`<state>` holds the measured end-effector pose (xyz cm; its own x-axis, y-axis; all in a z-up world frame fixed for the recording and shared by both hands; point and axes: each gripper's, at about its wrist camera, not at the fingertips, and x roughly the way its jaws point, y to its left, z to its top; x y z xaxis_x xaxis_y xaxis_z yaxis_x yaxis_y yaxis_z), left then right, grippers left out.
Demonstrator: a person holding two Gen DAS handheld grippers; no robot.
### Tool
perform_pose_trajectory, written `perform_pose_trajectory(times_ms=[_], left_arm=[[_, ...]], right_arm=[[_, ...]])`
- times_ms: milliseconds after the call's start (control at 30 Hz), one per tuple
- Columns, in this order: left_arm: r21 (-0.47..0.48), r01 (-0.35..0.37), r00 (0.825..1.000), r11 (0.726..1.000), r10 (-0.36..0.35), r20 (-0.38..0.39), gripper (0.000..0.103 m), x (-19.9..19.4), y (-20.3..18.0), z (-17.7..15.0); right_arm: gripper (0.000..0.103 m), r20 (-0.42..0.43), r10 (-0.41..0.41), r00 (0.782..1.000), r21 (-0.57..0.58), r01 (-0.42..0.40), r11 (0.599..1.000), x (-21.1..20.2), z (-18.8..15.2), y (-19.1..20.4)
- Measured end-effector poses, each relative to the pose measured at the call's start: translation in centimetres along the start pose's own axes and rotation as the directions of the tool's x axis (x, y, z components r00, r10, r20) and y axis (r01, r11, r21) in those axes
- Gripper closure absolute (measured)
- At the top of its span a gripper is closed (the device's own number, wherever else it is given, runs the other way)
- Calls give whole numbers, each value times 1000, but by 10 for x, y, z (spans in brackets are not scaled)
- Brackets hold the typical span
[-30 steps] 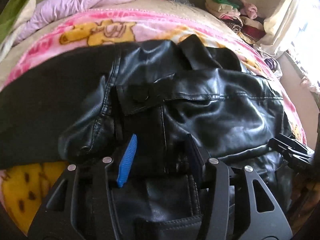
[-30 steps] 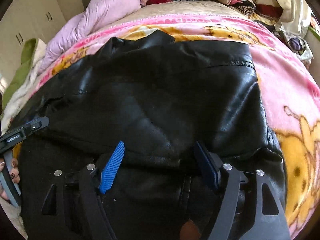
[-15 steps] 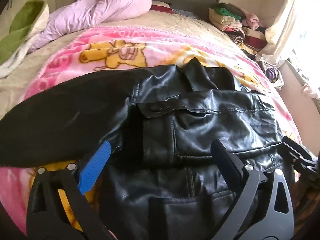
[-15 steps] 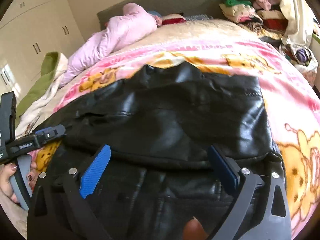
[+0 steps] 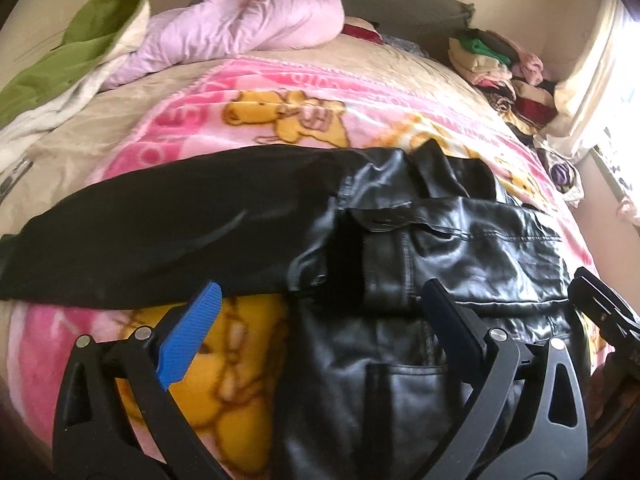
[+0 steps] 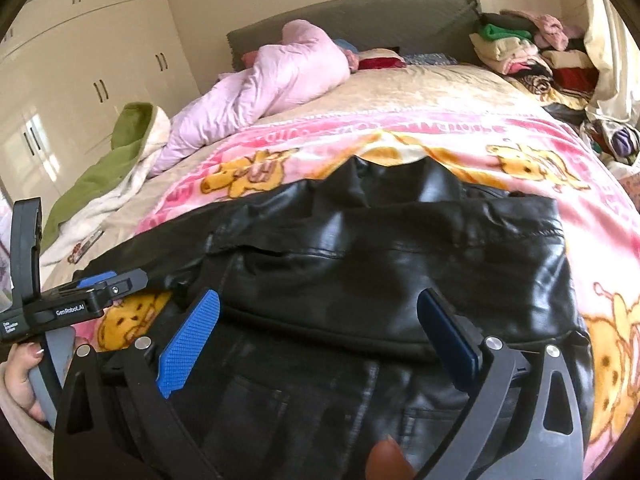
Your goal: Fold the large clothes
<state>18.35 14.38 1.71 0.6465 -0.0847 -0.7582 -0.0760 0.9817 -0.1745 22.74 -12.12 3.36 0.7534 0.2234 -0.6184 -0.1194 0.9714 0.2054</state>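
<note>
A black leather jacket (image 5: 460,248) (image 6: 400,264) lies folded over itself on a pink cartoon blanket (image 5: 248,120) (image 6: 600,216). One sleeve (image 5: 160,232) stretches out to the left. My left gripper (image 5: 320,312) hangs open above the jacket's near left edge, nothing between its blue pads. My right gripper (image 6: 320,316) is open too, above the jacket's folded near edge and clear of it. In the right wrist view the left gripper (image 6: 96,288) shows at the left, held by a hand (image 6: 20,376). At the right edge of the left wrist view the right gripper (image 5: 604,304) appears.
A lilac quilted coat (image 6: 276,80) and a green and white garment (image 6: 108,168) lie at the far left of the bed. Stacked folded clothes (image 6: 520,52) sit at the far right by the headboard (image 6: 360,16). Wardrobe doors (image 6: 80,60) stand on the left.
Both grippers let go of the jacket, spread their jaws wide, and rose back away from it. The folded jacket stays lying on the blanket.
</note>
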Motion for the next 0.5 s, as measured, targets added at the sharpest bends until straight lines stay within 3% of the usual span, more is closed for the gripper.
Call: perform_pose_trajectory(times_ms=[500], left_arm=[[-200, -66, 998, 978, 69, 8, 9, -14, 79, -5]], right_arm=[[4, 4, 64, 998, -70, -63, 996, 21, 16, 64]])
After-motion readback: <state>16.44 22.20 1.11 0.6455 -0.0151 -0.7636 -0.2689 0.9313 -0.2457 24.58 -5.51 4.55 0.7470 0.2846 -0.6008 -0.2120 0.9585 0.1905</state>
